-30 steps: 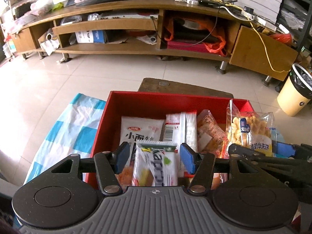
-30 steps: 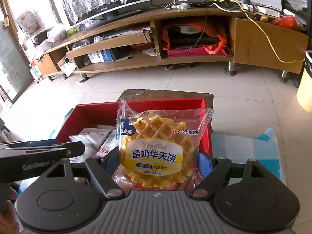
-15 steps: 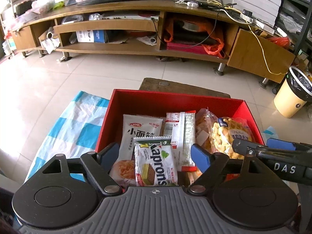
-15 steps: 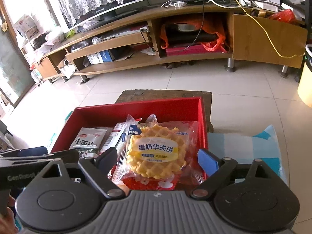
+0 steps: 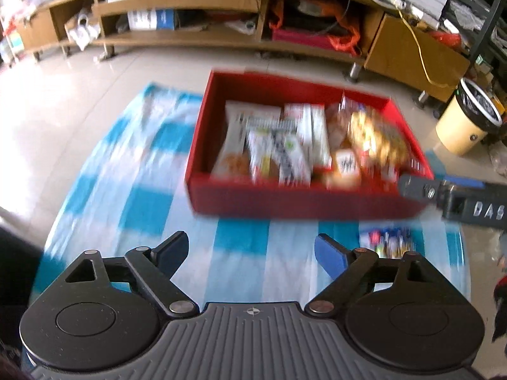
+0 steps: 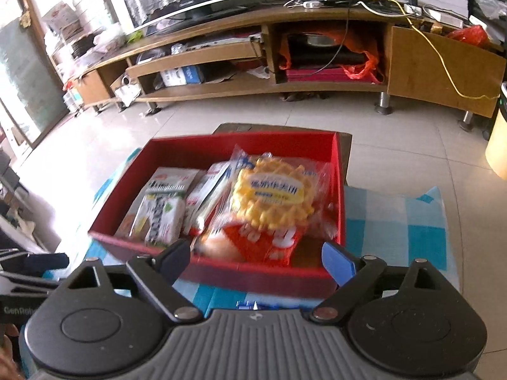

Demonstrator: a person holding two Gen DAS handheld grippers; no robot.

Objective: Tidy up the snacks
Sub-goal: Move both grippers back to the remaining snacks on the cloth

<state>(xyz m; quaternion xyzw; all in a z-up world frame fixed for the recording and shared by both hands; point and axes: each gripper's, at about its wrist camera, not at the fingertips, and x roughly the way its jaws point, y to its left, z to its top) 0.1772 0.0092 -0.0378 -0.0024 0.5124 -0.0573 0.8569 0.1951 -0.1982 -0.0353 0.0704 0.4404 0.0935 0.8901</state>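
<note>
Only the left view shows a loose packet outside the red box; both tools gape empty.

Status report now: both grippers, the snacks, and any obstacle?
Left gripper open, empty. Right gripper open, empty. Waffle pack lies in red box. One small packet on cloth; nothing blocks.

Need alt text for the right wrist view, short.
An open, empty right gripper hangs over the near edge of a red box packed with snack packets, a yellow waffle pack lying on top. The box sits on a blue-checked cloth, with a wooden TV stand behind.
</note>
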